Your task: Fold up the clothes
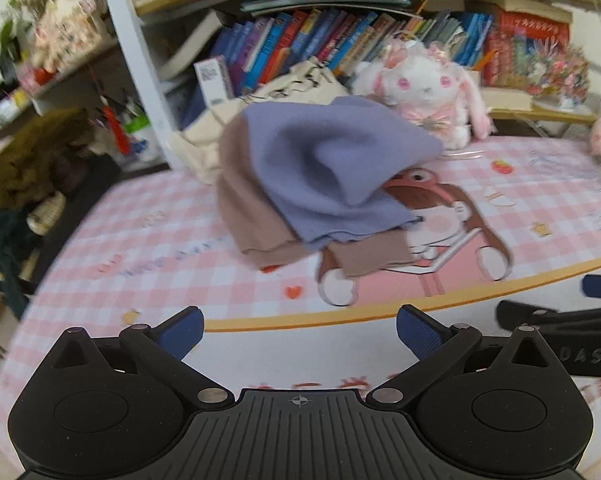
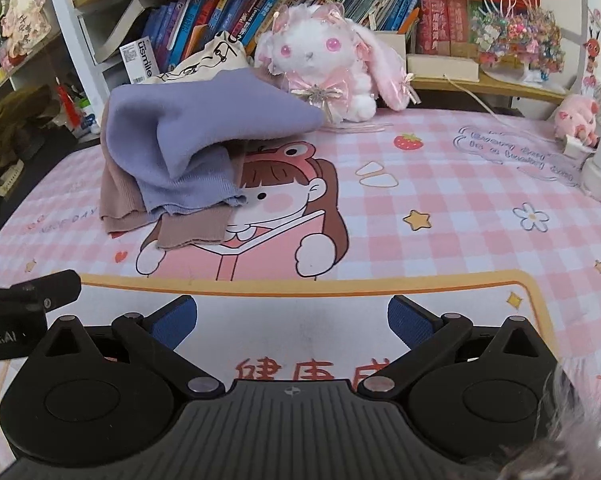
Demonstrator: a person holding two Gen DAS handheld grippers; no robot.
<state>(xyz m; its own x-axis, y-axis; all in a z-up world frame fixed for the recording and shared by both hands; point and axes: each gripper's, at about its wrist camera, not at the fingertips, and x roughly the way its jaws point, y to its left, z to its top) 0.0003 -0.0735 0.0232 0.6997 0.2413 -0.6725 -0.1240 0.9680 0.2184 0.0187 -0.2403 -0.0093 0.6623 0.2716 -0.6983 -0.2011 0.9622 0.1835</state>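
A lilac knit garment (image 1: pixel 332 168) lies bunched on top of a brown garment (image 1: pixel 256 224) at the far middle of the pink checked table mat (image 1: pixel 180 240). In the right wrist view the lilac garment (image 2: pixel 188 136) and the brown one (image 2: pixel 120 200) lie at the far left. My left gripper (image 1: pixel 299 334) is open and empty, near the table's front, well short of the clothes. My right gripper (image 2: pixel 292 320) is open and empty, also near the front edge. The right gripper's body shows at the right of the left wrist view (image 1: pixel 560 332).
A white and pink plush rabbit (image 2: pixel 324 60) sits behind the clothes, beside a cream cloth bag (image 2: pixel 208 60). Shelves of books (image 2: pixel 260 0) stand behind. A pink plush pig (image 2: pixel 576 116) and a white box (image 2: pixel 600 168) are at the far right. Dark clutter (image 1: pixel 32 160) lies left of the table.
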